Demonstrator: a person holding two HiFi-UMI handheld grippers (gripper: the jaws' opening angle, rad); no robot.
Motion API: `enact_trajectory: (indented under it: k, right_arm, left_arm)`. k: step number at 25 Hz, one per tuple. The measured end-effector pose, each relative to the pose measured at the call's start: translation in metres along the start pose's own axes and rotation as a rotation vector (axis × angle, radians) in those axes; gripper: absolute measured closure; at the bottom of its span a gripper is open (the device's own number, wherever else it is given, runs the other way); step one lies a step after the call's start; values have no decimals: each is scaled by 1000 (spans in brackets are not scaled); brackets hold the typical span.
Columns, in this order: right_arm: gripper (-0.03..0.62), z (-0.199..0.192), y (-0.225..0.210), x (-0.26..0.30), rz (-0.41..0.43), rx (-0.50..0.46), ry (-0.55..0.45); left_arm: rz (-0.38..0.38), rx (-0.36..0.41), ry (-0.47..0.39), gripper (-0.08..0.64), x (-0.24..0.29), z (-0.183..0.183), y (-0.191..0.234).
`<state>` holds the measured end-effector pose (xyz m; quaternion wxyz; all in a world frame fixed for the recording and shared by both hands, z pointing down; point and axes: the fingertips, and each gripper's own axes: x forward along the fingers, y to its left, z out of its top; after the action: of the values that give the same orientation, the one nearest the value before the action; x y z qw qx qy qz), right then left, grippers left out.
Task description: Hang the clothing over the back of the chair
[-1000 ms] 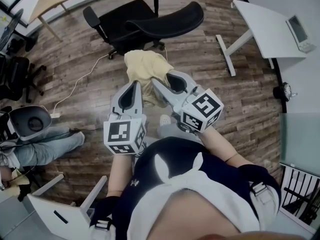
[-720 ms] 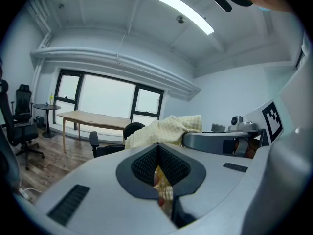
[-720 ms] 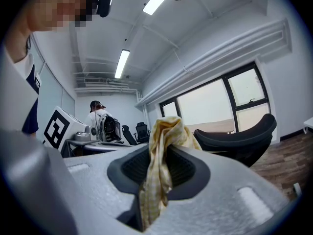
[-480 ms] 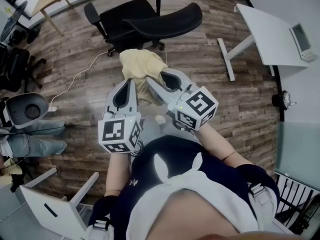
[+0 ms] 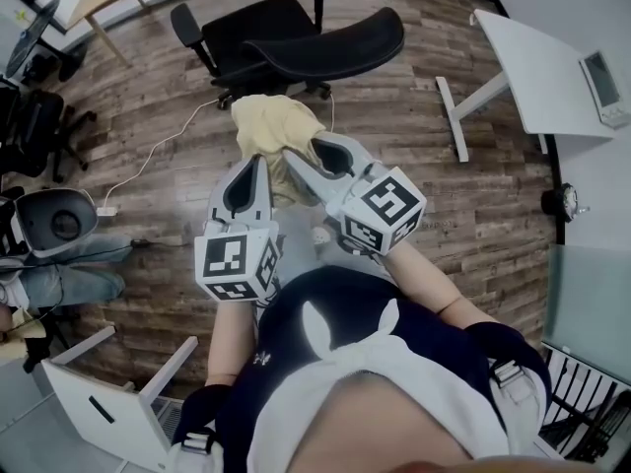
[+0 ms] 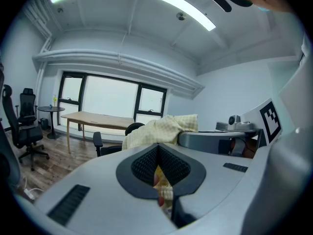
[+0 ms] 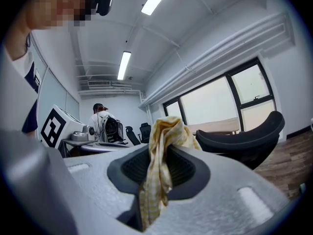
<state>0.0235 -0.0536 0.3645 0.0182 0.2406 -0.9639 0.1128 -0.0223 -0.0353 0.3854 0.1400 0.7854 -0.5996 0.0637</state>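
Floorboards (image 5: 473, 215) back the clothing (image 5: 268, 126) overhead; gripper views reveal left gripper (image 6: 157, 151) and right gripper (image 7: 159, 153) pinching it.

We wear a dark navy garment (image 5: 325, 318) with a white two-eared mark, white cloth (image 5: 375, 402) and dark sleeves (image 5: 505, 348) with pale buckles. Our left gripper (image 5: 258, 166) and right gripper (image 5: 308, 150) are pale grey shells, black inside, each with a black-and-white marker cube (image 5: 240, 264).
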Motion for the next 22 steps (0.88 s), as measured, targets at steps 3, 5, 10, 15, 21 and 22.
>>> enact_trajectory:
  k: [3, 5, 10, 15, 21, 22]
  right_arm:
    - [503, 3, -8, 9, 4, 8, 4]
    - [503, 6, -10, 15, 10, 7, 3]
    - [504, 10, -17, 31, 13, 7, 1]
    - [503, 19, -22, 46, 10, 4, 1]
    - [503, 29, -32, 64, 9, 9, -8]
    - [504, 31, -34, 67, 11, 11, -11]
  left_arm:
    - [3, 5, 6, 555, 8, 6, 6]
    - [11, 4, 2, 555, 11, 10, 13]
    - [16, -4, 6, 555, 18, 13, 25]
    - [10, -11, 4, 555, 26, 21, 37]
    - [2, -8, -4, 555, 39, 31, 51]
    - [3, -8, -6, 555, 41, 33, 54]
